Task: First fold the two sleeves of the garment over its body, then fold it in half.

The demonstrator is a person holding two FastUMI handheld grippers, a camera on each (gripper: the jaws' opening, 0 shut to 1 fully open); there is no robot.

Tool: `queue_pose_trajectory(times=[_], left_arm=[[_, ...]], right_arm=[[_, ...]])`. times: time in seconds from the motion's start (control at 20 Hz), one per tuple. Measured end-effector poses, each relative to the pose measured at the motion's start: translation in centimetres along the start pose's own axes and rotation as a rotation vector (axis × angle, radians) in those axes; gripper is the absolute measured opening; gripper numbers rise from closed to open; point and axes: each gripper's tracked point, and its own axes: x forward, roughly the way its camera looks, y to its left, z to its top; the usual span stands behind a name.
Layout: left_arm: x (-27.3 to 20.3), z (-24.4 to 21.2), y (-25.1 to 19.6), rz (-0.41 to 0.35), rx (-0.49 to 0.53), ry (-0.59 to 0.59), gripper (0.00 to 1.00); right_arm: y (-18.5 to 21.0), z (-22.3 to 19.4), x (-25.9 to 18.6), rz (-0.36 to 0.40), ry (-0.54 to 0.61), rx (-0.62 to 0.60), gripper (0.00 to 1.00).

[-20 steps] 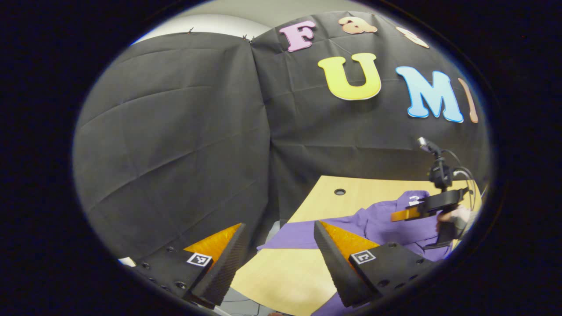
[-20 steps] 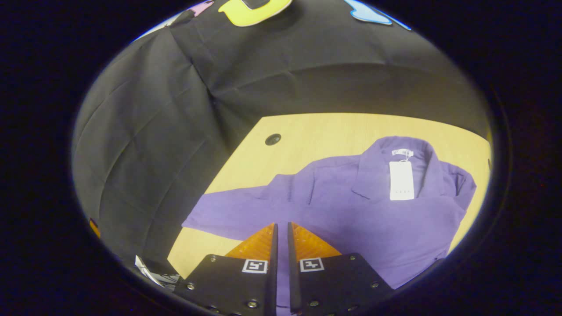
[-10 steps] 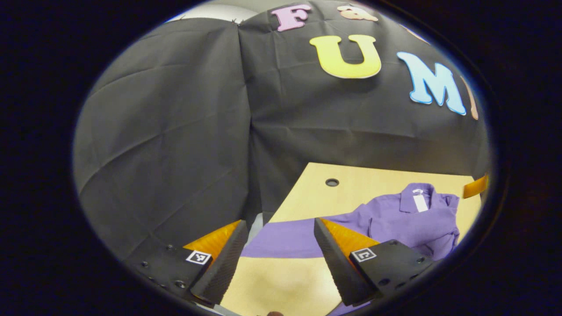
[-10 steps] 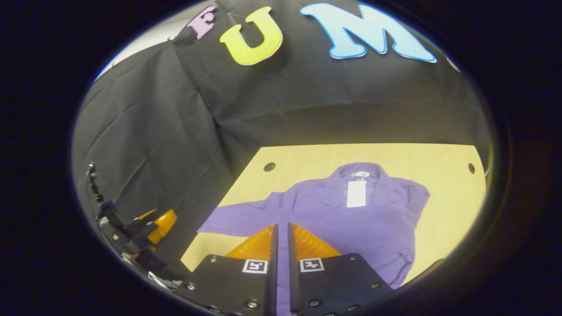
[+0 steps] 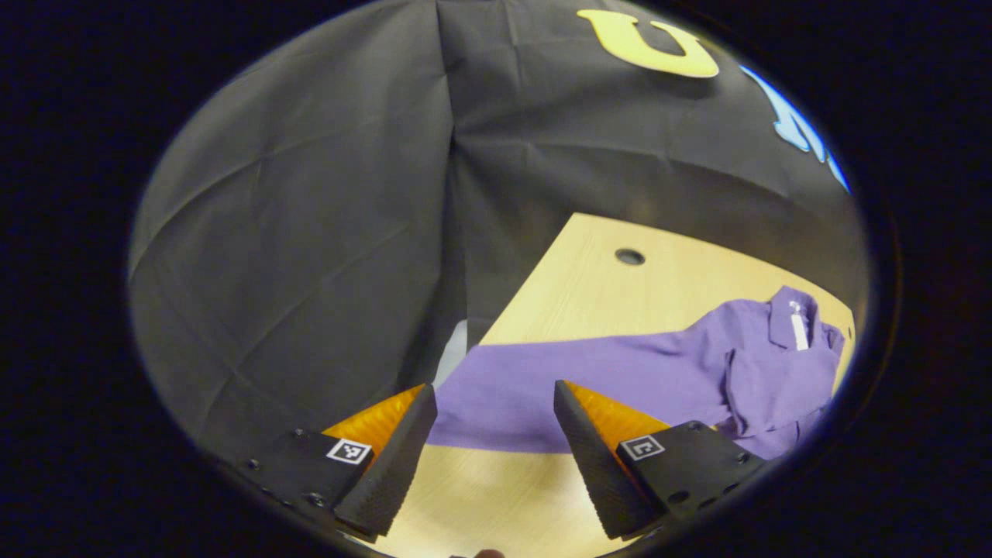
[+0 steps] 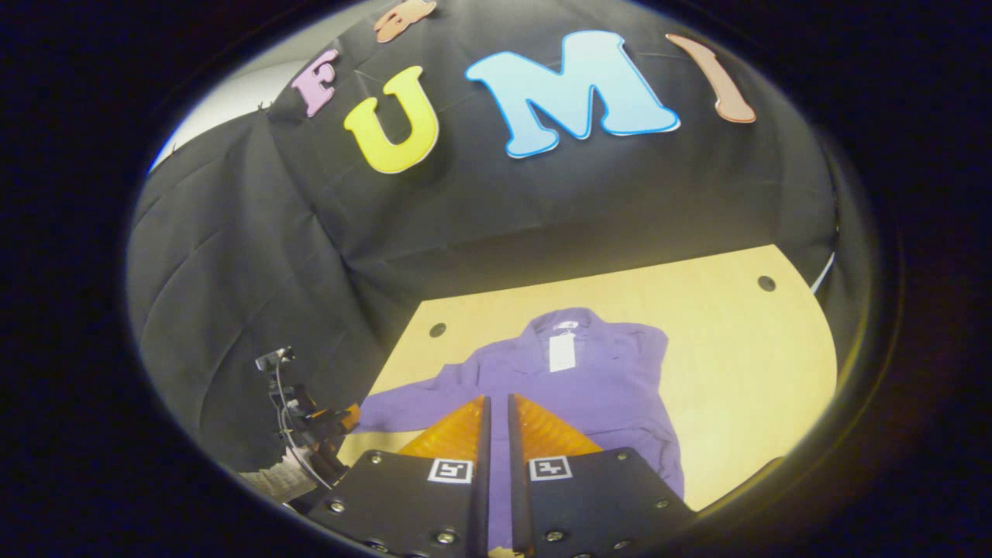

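- The purple garment (image 6: 577, 387) lay flat on the light wooden table (image 6: 744, 364), collar toward the booth's back wall and hem toward the near edge.
- In the left gripper view, 1 sleeve (image 5: 558, 387) stretched straight out from the body to the table's left edge, its cuff end reaching that edge.
- In the right gripper view, the garment's other side showed no outstretched sleeve, and that side ended in a fairly straight line; whether a sleeve was folded there could not be told.
- Bare tabletop lay broad on the right of the garment in the right gripper view, out to the rounded right edge, and a narrower strip of wood ran between the collar and the black cloth wall.
- 2 small round holes sat in the tabletop near the back, 1 hole (image 6: 438, 330) at the left corner and another hole (image 6: 766, 283) at the right.
- The left tongs (image 5: 494, 446) stood wide apart, holding nothing, above the near strip of table with the sleeve just ahead of the tips.
- The right tongs (image 6: 496, 434) were drawn nearly together with only a thin slit between the fingers, and nothing was gripped; they hung above the garment's lower part.
- In the right gripper view, the left tongs (image 6: 341, 422) and the hand (image 6: 283, 477) holding them showed beside the table's left edge.
- A white tag (image 6: 561, 351) hung below the collar, with a smaller neck label above it; the writing on both was too small to read.
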Motion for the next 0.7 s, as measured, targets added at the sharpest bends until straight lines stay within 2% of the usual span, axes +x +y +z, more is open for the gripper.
queue_pose_trajectory(times=[0.2, 0.35, 0.55, 0.6, 0.65, 0.7], left_arm=[[3.4, -2.4, 1.8, 0.039, -0.011, 0.036, 1.00], [5.1, -4.9, 2.7, 0.046, -0.030, 0.112, 1.00], [5.0, -5.0, 2.5, 0.025, -0.090, 0.097, 0.99], [4.8, -4.9, 2.5, 0.030, -0.098, 0.093, 0.89], [5.0, -5.0, 2.7, 0.028, -0.110, 0.095, 0.96], [4.9, -4.9, 2.7, 0.027, -0.107, 0.089, 0.93]], right_arm=[[-2.3, -0.8, -1.7, -0.064, 0.001, 0.006, 0.12], [-3.2, -1.3, -2.4, -0.094, 0.000, 0.013, 0.12], [-3.8, -1.8, -2.8, -0.111, -0.003, 0.029, 0.12], [-3.8, -1.8, -2.9, -0.111, -0.002, 0.031, 0.12], [-3.9, -1.8, -2.9, -0.111, -0.004, 0.033, 0.12], [-3.9, -1.7, -2.9, -0.112, -0.005, 0.034, 0.12]])
